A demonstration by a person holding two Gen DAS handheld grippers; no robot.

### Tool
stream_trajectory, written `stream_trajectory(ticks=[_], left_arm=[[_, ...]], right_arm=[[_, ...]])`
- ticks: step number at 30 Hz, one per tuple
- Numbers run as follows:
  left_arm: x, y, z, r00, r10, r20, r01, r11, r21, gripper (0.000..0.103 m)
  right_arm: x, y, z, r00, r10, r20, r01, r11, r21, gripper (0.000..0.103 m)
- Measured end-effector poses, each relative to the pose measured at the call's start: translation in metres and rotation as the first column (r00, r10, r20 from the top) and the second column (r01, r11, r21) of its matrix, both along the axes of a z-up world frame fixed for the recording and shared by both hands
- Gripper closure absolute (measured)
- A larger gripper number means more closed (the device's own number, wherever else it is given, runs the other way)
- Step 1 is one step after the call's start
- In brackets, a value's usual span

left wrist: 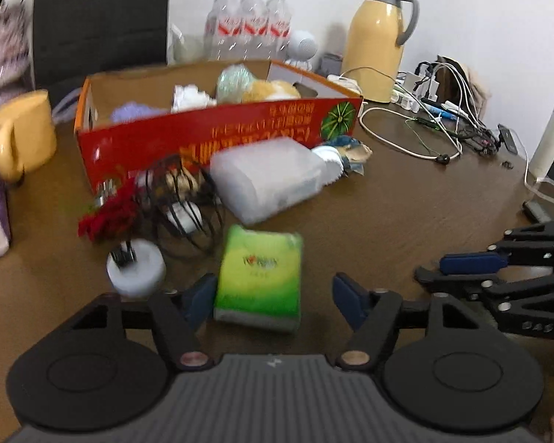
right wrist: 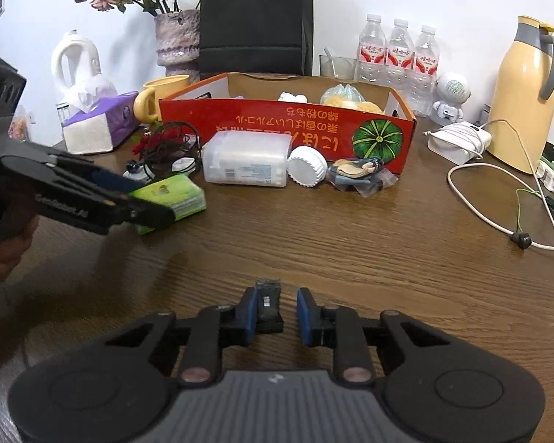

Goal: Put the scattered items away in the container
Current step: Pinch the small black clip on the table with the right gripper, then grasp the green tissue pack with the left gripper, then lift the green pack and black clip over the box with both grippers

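A red cardboard box (left wrist: 218,136) (right wrist: 314,129) holds several soft items. In front of it lie a clear plastic jar (left wrist: 266,181) (right wrist: 245,164) with a white lid (right wrist: 307,166), a tangle of black cable and red flowers (left wrist: 166,199) (right wrist: 162,147), a small figure packet (right wrist: 362,173) and a green tissue pack (left wrist: 258,277) (right wrist: 173,193). My left gripper (left wrist: 273,295) is open, its fingers on either side of the green pack. My right gripper (right wrist: 277,310) is open, with a small black object (right wrist: 267,308) lying by its left finger.
Around the box stand a yellow mug (left wrist: 22,133), a purple tissue box (right wrist: 99,122), water bottles (right wrist: 399,55), a yellow thermos (right wrist: 524,92), a vase (right wrist: 175,40) and a black bag (right wrist: 255,18). White charger and cables (right wrist: 461,144) lie to the right.
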State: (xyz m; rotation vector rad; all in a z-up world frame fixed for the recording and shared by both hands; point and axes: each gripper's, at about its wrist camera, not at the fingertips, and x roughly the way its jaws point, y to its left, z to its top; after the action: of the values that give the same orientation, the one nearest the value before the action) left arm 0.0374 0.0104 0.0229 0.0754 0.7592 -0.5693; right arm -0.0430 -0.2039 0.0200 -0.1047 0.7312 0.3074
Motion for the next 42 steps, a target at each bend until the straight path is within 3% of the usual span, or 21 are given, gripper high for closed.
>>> stream_trajectory(ticks=[11, 14, 15, 16, 19, 20, 21, 29, 33, 36, 39, 42], left_arm=[[0.012, -0.021, -0.005, 0.998, 0.061, -0.005, -0.06, 0.998, 0.023, 0.028], [0.013, -0.027, -0.005, 0.997, 0.073, 0.005, -0.073, 0.996, 0.041, 0.041], [0.012, -0.028, -0.004, 0.997, 0.074, 0.009, -0.074, 0.996, 0.047, 0.055], [0.011, -0.029, -0.004, 0.997, 0.074, 0.014, -0.074, 0.996, 0.052, 0.057], [0.007, -0.029, -0.004, 0.996, 0.083, 0.014, -0.084, 0.996, 0.042, 0.058], [0.005, -0.029, -0.004, 0.996, 0.086, 0.017, -0.087, 0.995, 0.04, 0.058], [0.002, -0.029, -0.004, 0.996, 0.088, 0.022, -0.089, 0.995, 0.041, 0.058], [-0.04, -0.023, 0.017, 0.98, 0.163, 0.11, -0.162, 0.987, -0.017, 0.058], [-0.075, -0.019, 0.035, 0.951, 0.221, 0.215, -0.214, 0.975, -0.056, 0.058], [-0.106, -0.02, 0.043, 0.911, 0.268, 0.314, -0.257, 0.963, -0.078, 0.058], [-0.129, -0.021, 0.042, 0.882, 0.312, 0.353, -0.285, 0.95, -0.128, 0.058], [-0.152, -0.026, 0.038, 0.835, 0.363, 0.413, -0.318, 0.932, -0.175, 0.058]], right_arm=[[-0.003, 0.004, -0.001, 1.0, 0.025, 0.004, -0.025, 1.0, -0.007, 0.081], [-0.005, 0.004, -0.002, 1.0, 0.026, 0.011, -0.026, 1.0, -0.008, 0.081], [-0.004, 0.003, -0.002, 1.0, 0.025, 0.008, -0.025, 1.0, -0.003, 0.081], [-0.003, 0.002, -0.002, 1.0, 0.023, 0.005, -0.023, 1.0, 0.003, 0.081], [0.0, 0.002, -0.002, 1.0, 0.021, 0.002, -0.021, 1.0, 0.003, 0.083], [0.0, 0.003, -0.001, 1.0, 0.02, 0.002, -0.02, 1.0, 0.004, 0.091], [0.001, 0.003, -0.002, 1.0, 0.018, 0.003, -0.018, 1.0, 0.004, 0.092], [-0.007, 0.006, 0.0, 0.999, 0.019, 0.033, -0.019, 1.0, -0.008, 0.093], [-0.02, 0.005, 0.011, 0.995, 0.007, 0.095, -0.008, 1.0, 0.011, 0.093], [-0.031, 0.0, 0.023, 0.982, -0.027, 0.185, 0.019, 0.999, 0.046, 0.093], [-0.045, -0.01, 0.034, 0.959, -0.079, 0.273, 0.05, 0.992, 0.113, 0.093], [-0.054, -0.02, 0.038, 0.94, -0.13, 0.315, 0.073, 0.98, 0.186, 0.093]])
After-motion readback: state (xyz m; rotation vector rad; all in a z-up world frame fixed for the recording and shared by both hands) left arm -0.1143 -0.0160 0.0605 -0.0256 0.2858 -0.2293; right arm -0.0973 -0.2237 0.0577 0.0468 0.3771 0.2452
